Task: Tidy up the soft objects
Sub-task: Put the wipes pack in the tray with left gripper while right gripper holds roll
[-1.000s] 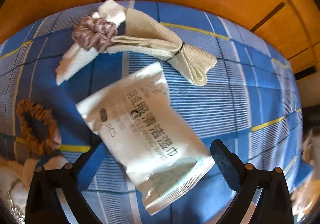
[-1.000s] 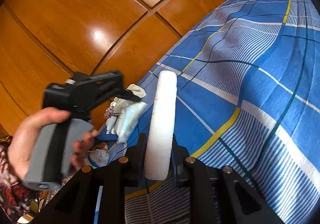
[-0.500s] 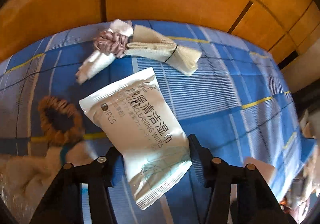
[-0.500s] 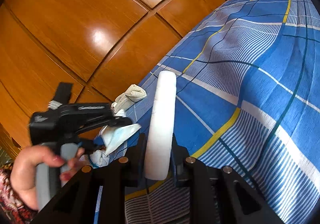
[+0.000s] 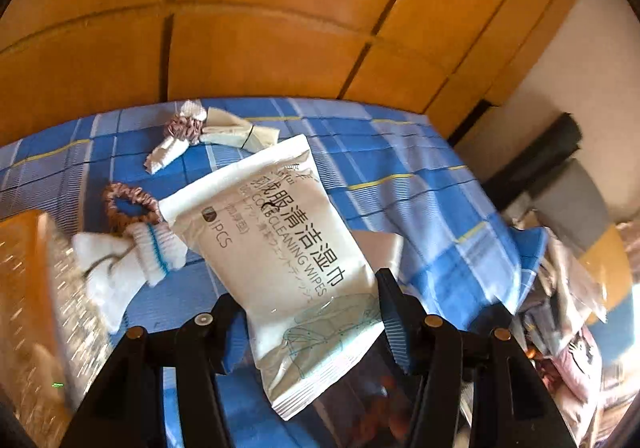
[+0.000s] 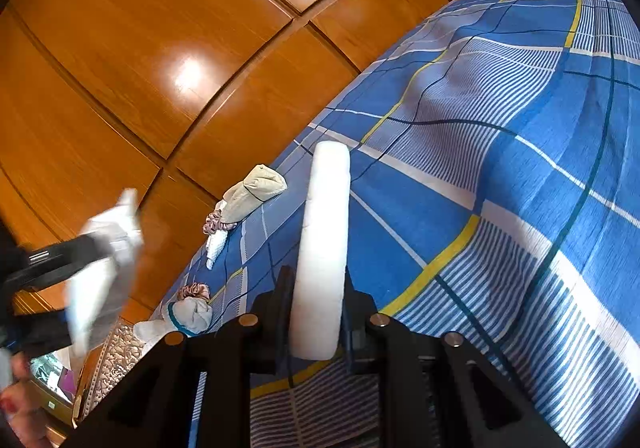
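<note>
Lifted now: the left gripper (image 5: 310, 322) has raised the wipes pack (image 5: 280, 248) off the blue bedspread (image 5: 420, 199), jaws clamped on it. Right gripper (image 6: 318, 312) stays clenched on a white roll (image 6: 324, 240).

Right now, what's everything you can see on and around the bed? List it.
wipes pack: 1, white, in left gripper, off the bed
white roll: 1, white, in right gripper
beige bundle: 1, beige, far side of bedsheet
mauve scrunchie: 1, around a white cloth beside the bundle
brown scrunchie: 1, near the sock
sock: 1, white with blue stripe, left edge
bedsheet: 1, blue plaid
wardrobe: wooden, behind bed
left gripper: shut on pack
right gripper: shut on roll
</note>
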`<control>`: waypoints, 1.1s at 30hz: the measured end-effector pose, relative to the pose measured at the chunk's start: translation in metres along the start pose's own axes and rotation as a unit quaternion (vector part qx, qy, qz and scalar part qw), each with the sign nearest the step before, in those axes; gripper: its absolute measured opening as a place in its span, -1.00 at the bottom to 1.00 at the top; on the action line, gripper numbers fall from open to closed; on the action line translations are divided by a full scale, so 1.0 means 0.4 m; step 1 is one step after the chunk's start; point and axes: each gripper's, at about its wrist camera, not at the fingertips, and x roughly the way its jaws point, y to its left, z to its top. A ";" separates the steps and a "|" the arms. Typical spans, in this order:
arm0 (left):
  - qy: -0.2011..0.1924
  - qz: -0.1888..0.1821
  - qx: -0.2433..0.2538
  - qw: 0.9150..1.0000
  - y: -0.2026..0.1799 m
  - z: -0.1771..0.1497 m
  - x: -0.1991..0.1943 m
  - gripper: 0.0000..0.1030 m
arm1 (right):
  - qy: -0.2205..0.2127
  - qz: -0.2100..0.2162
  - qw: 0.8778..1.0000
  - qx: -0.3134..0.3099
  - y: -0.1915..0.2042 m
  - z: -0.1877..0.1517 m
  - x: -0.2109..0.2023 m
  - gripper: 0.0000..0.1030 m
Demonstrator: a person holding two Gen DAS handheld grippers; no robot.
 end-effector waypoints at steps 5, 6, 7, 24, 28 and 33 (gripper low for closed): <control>-0.035 -0.028 0.019 0.999 0.005 -0.029 -0.126 0.12 | 0.003 -0.005 1.000 -0.002 0.008 0.002 0.010 -0.66; -0.042 -0.029 0.022 0.998 0.012 -0.035 -0.158 0.12 | 0.004 -0.006 1.000 -0.003 0.009 0.003 0.011 -0.66; -0.054 -0.029 0.025 0.998 0.024 -0.041 -0.194 0.12 | 0.004 -0.008 1.000 -0.004 0.011 0.003 0.014 -0.66; -0.160 0.099 -0.028 0.982 0.447 -0.126 -0.581 0.13 | 0.016 -0.035 0.999 -0.017 0.025 0.004 0.038 -0.66; -0.128 0.143 -0.041 0.981 0.569 -0.155 -0.564 0.13 | 0.017 -0.041 0.999 -0.020 0.023 0.005 0.035 -0.66; -0.062 0.187 -0.054 0.979 0.728 -0.198 -0.490 0.14 | 0.019 -0.053 0.998 -0.024 0.031 0.010 0.041 -0.66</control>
